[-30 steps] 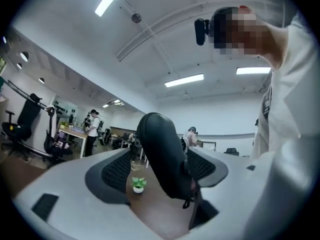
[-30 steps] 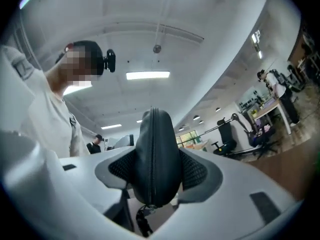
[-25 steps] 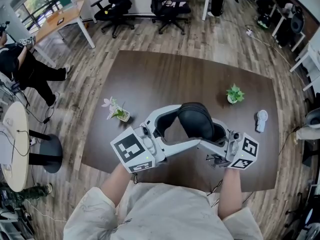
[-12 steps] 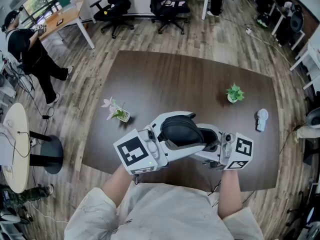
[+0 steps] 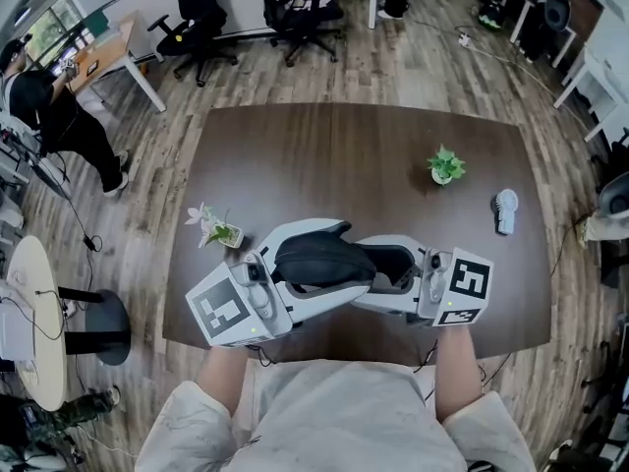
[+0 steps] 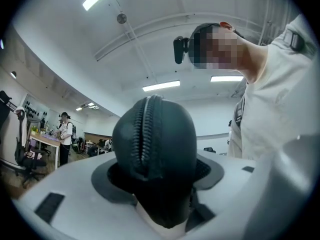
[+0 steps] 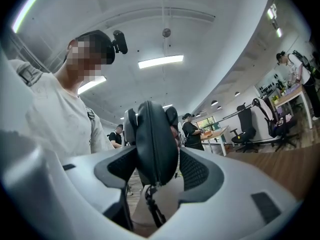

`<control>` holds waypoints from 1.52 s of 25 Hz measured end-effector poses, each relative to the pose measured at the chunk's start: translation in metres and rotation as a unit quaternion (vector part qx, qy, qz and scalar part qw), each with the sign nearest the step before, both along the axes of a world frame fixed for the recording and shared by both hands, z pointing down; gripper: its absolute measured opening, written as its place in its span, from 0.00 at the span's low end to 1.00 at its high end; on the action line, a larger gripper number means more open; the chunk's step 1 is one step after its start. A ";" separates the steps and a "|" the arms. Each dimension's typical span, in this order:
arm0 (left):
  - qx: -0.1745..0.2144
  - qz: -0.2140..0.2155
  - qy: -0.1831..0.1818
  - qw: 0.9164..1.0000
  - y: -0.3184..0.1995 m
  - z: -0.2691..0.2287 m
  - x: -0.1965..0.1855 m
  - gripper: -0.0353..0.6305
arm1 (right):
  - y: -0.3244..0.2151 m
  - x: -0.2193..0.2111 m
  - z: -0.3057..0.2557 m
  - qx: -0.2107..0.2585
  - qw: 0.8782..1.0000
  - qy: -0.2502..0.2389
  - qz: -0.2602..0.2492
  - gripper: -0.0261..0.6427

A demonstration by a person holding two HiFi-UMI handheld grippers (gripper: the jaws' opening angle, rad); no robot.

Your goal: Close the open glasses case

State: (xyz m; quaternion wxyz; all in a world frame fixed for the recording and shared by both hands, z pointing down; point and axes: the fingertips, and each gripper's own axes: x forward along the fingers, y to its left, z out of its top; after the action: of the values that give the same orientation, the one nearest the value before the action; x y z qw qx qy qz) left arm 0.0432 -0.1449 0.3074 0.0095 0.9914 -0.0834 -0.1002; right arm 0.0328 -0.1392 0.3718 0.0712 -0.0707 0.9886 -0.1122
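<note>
1. Dark brown wooden table [image 5: 324,155]: the task's thing is held over its near edge, close to the person.
2. White left gripper [image 6: 157,176]: its jaws have just been closing, and they now clamp one end of the black zippered glasses case [image 5: 324,262], pads pressing both sides.
3. White right gripper [image 7: 157,169]: its jaws are clamped on the case's other end, with the zip pull hanging between the fingers.
4. The case spans the two grippers.
</note>
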 end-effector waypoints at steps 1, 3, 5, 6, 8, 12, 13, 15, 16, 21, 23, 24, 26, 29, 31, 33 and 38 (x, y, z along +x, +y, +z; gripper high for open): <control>0.003 0.001 0.004 1.000 -0.001 -0.003 -0.002 0.48 | 0.001 0.003 0.001 -0.003 1.000 0.001 0.001 0.45; 0.011 0.000 0.017 1.000 -0.005 -0.010 -0.007 0.48 | 0.003 0.009 0.004 -0.011 1.000 -0.004 0.001 0.44; 0.017 -0.002 0.028 0.999 -0.008 -0.016 -0.012 0.48 | 0.006 0.014 0.004 -0.019 1.000 -0.017 -0.002 0.42; 0.017 -0.002 0.032 0.999 -0.009 -0.019 -0.014 0.48 | 0.006 0.016 0.003 -0.022 0.999 -0.024 -0.003 0.39; 0.019 -0.001 0.038 0.999 -0.009 -0.024 -0.015 0.48 | 0.007 0.022 0.002 -0.028 0.999 -0.037 -0.003 0.31; 0.024 -0.001 0.037 0.999 -0.009 -0.026 -0.013 0.48 | 0.004 0.029 0.001 -0.038 0.998 -0.053 -0.002 0.21; 0.024 0.000 0.037 0.999 -0.008 -0.026 -0.013 0.48 | 0.004 0.029 0.002 -0.041 0.998 -0.054 -0.002 0.18; 0.021 0.003 0.039 0.999 -0.006 -0.027 -0.014 0.48 | 0.004 0.027 0.003 -0.048 0.997 -0.057 -0.009 0.16; 0.022 0.003 0.040 0.999 -0.006 -0.027 -0.015 0.48 | 0.004 0.027 0.004 -0.053 0.997 -0.059 -0.013 0.16; 0.022 0.005 0.045 0.999 -0.006 -0.029 -0.013 0.48 | 0.004 0.027 0.008 -0.073 0.995 -0.063 -0.034 0.08; 0.020 0.006 0.044 0.999 -0.005 -0.027 -0.011 0.48 | 0.004 0.027 0.011 -0.076 0.995 -0.059 -0.038 0.08; 0.017 0.007 0.043 0.999 -0.005 -0.027 -0.010 0.48 | 0.004 0.027 0.013 -0.076 0.995 -0.058 -0.039 0.08; 0.018 0.004 0.049 0.999 -0.006 -0.026 -0.011 0.47 | 0.004 0.027 0.014 -0.071 0.995 -0.056 -0.036 0.08; 0.010 0.009 0.066 0.998 -0.006 -0.027 -0.012 0.48 | 0.005 0.023 0.013 -0.060 0.997 -0.045 -0.031 0.07; 0.003 0.021 0.072 0.997 -0.003 -0.028 -0.009 0.47 | 0.007 0.017 0.014 -0.054 0.998 -0.033 -0.030 0.07; 0.000 0.032 0.067 0.997 0.001 -0.026 -0.004 0.47 | 0.008 0.013 0.012 -0.051 0.998 -0.034 -0.031 0.07; -0.006 0.039 0.059 0.997 0.001 -0.019 -0.002 0.44 | 0.008 0.013 0.010 -0.051 0.998 -0.036 -0.030 0.06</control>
State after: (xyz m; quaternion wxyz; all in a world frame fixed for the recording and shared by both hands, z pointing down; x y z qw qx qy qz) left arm 0.0411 -0.1434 0.2884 0.0243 0.9862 -0.0446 -0.1575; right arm 0.0455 -0.1313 0.3814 0.0992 -0.0403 0.9802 -0.1668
